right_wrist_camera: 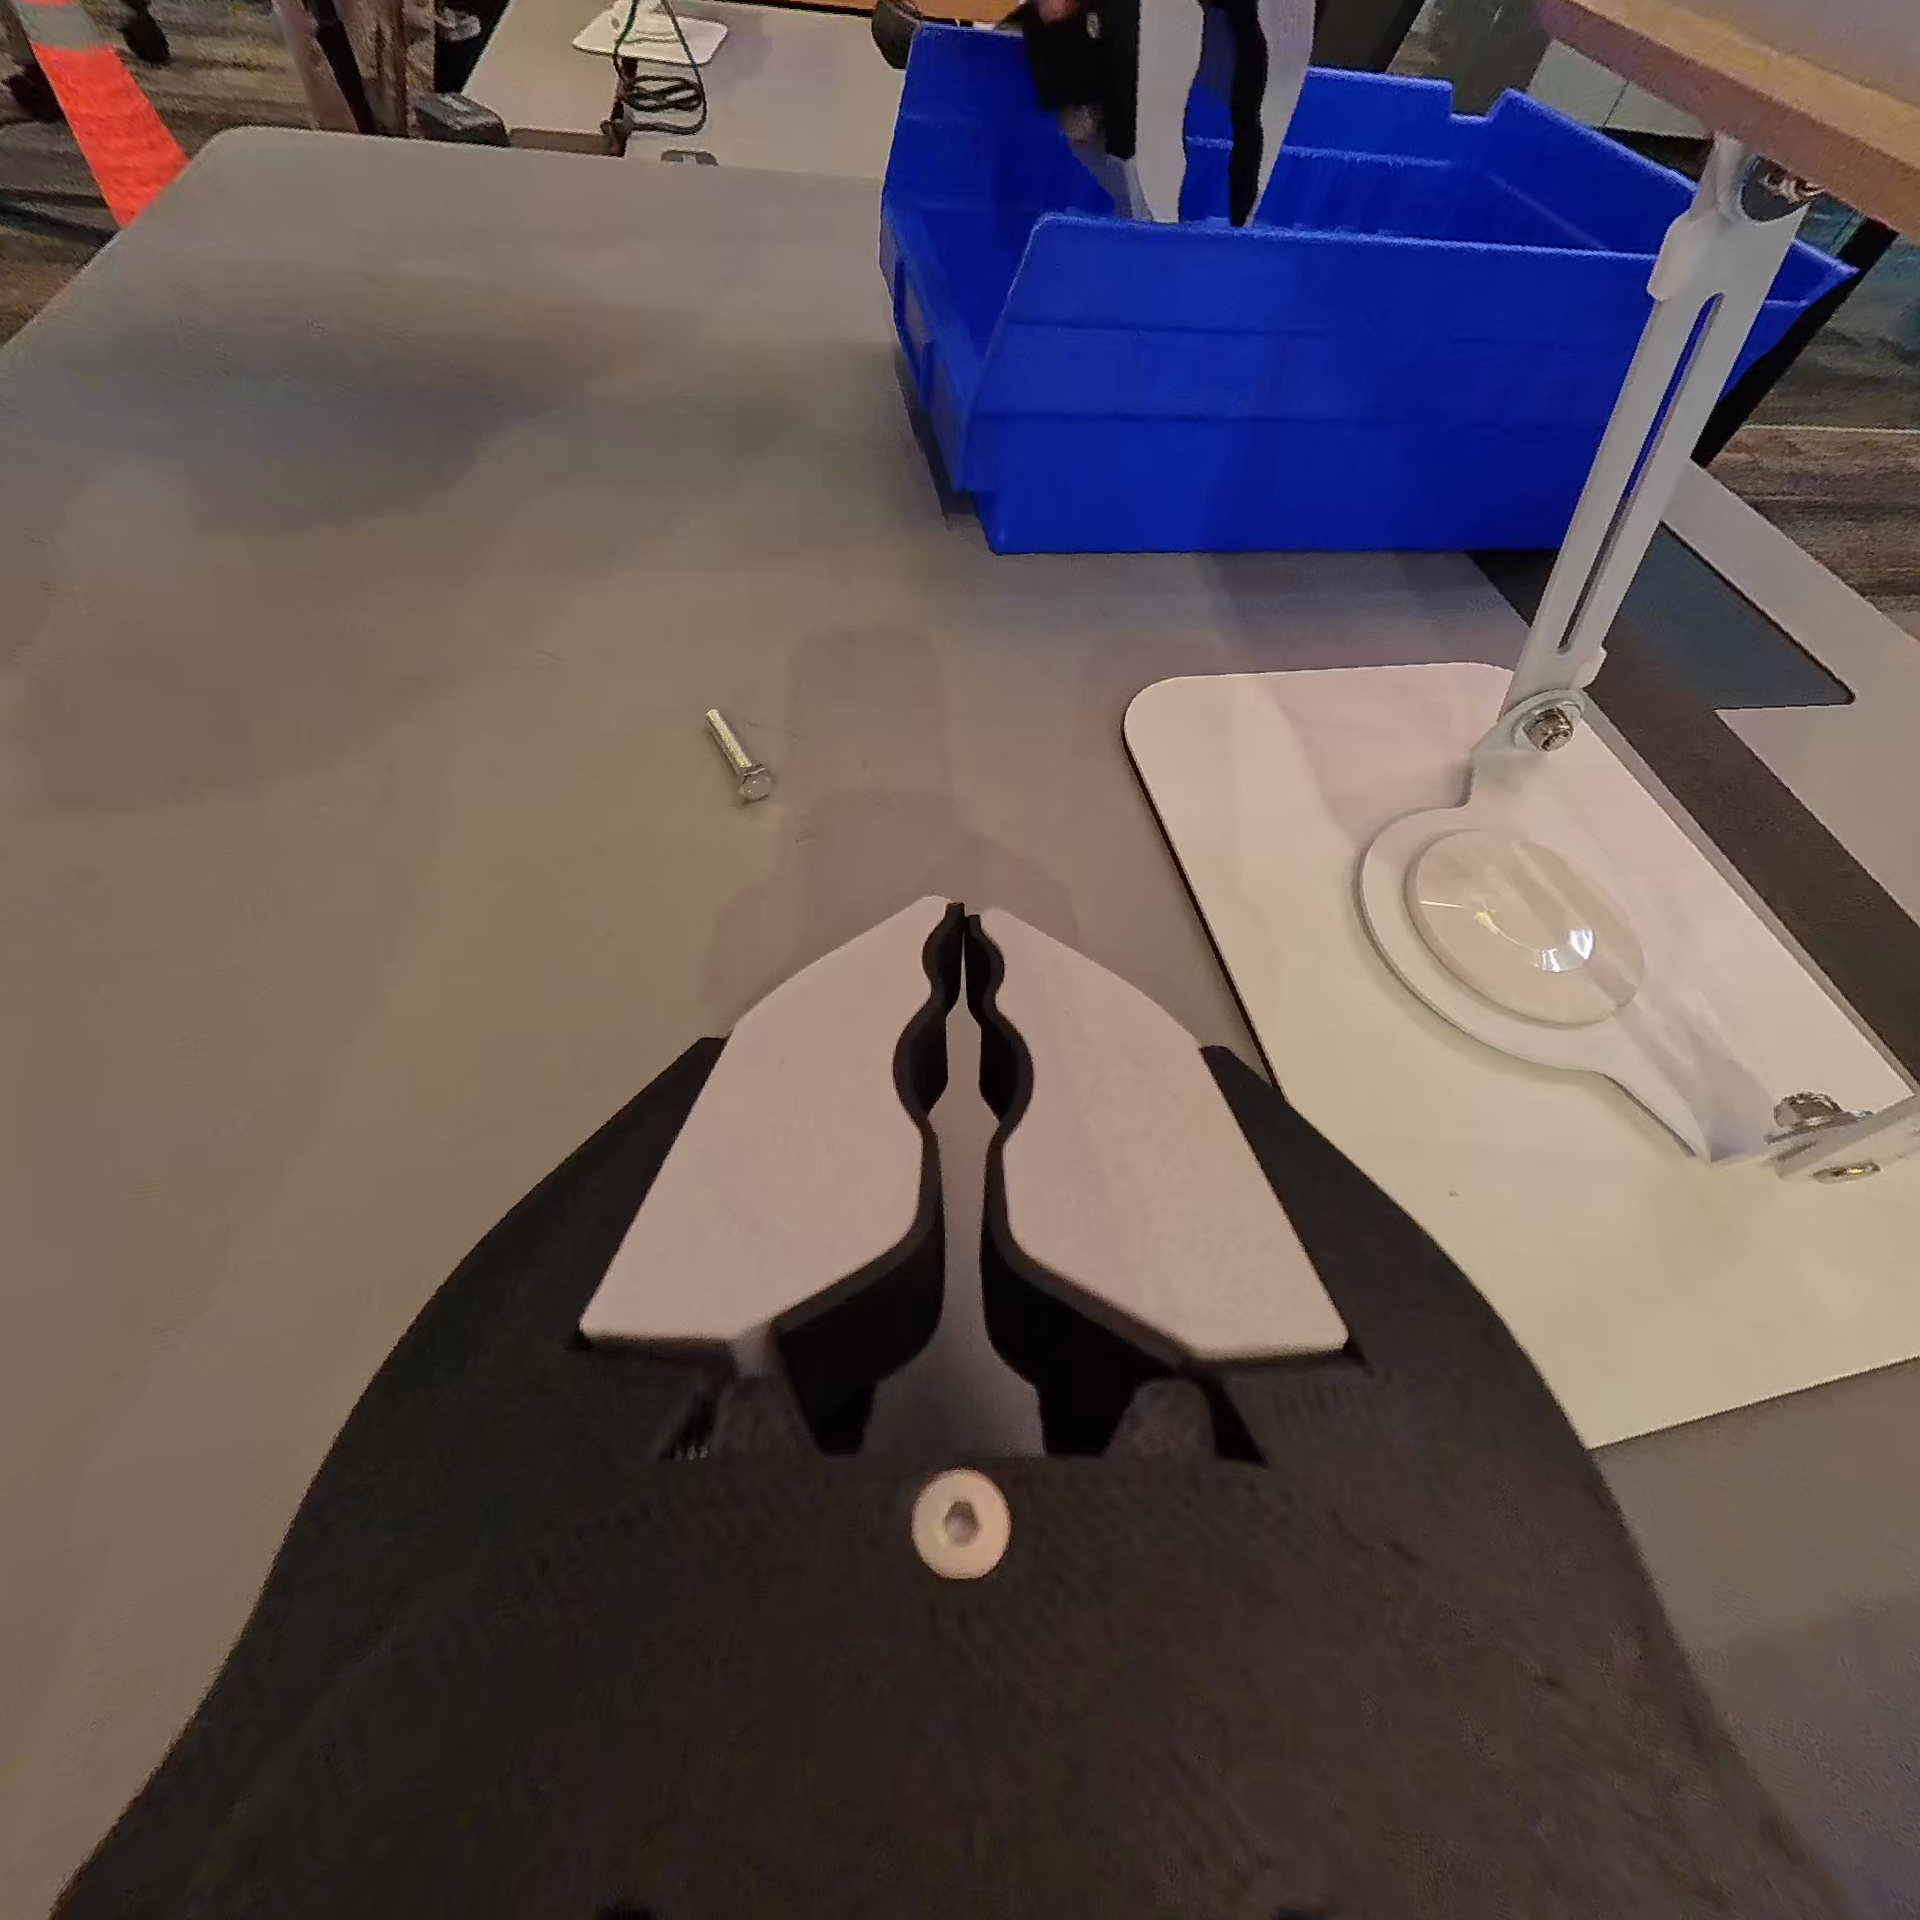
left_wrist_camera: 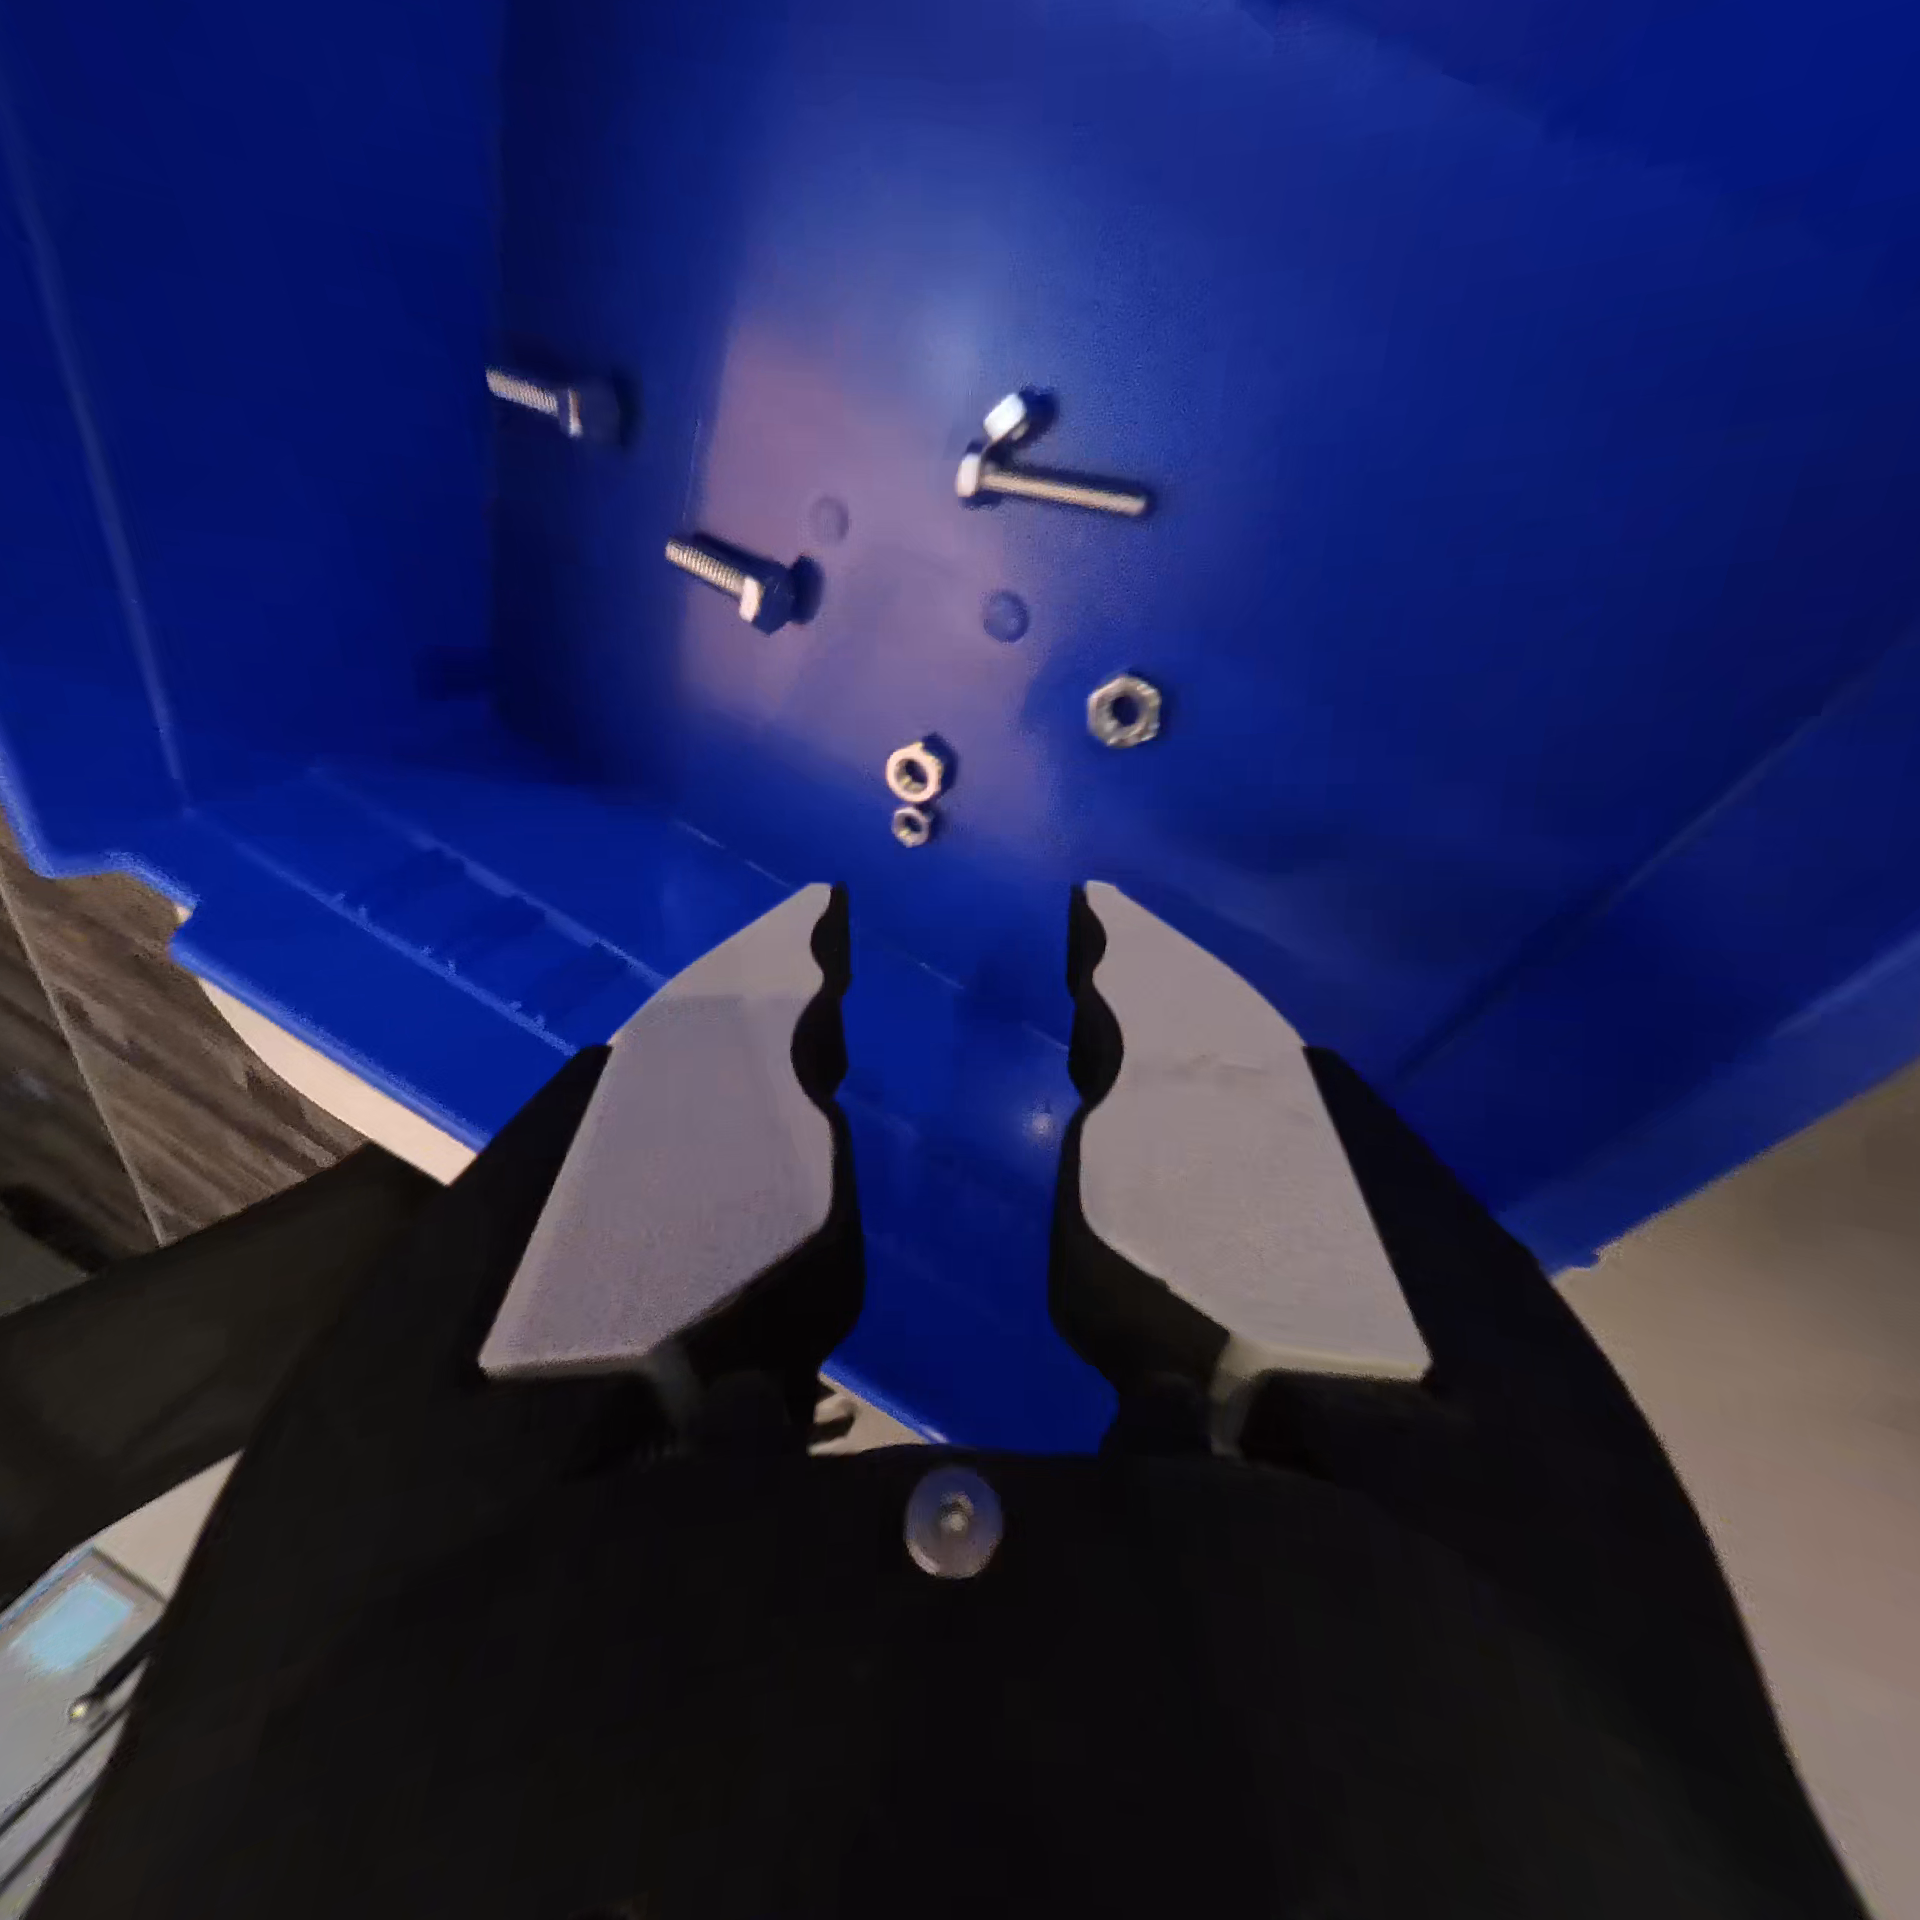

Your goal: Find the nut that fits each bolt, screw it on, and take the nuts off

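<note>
Progress: early by my read. No nut sits on any bolt in view; all matching, threading and removal are still ahead of you.
Left gripper point(left_wrist_camera: 956, 914): jaws spread, nothing between them, held above the floor of the blue bin point(left_wrist_camera: 1558, 935), aimed towards the small nuts.
Right gripper point(right_wrist_camera: 961, 920): pads clenched together on nothing, held over the grey table point(right_wrist_camera: 364, 623).
Bolts in bin: three. One by the left wall point(left_wrist_camera: 551, 400), one mid-floor point(left_wrist_camera: 738, 587), one long bolt point(left_wrist_camera: 1049, 488) farther right.
Bolt on table: one point(right_wrist_camera: 740, 755), lying loose, well apart from the bin, ahead-left of your right gripper.
Nuts in bin: four. Large hex nut point(left_wrist_camera: 1124, 709), mid nut point(left_wrist_camera: 920, 769), tiny nut point(left_wrist_camera: 912, 824) touching it, and one nut point(left_wrist_camera: 1013, 418) leaning by the long bolt's head.
Count check: four bolts, four nuts visible.
Other: magnifier stand point(right_wrist_camera: 1527, 935) on a white base, right of your right gripper.
</note>
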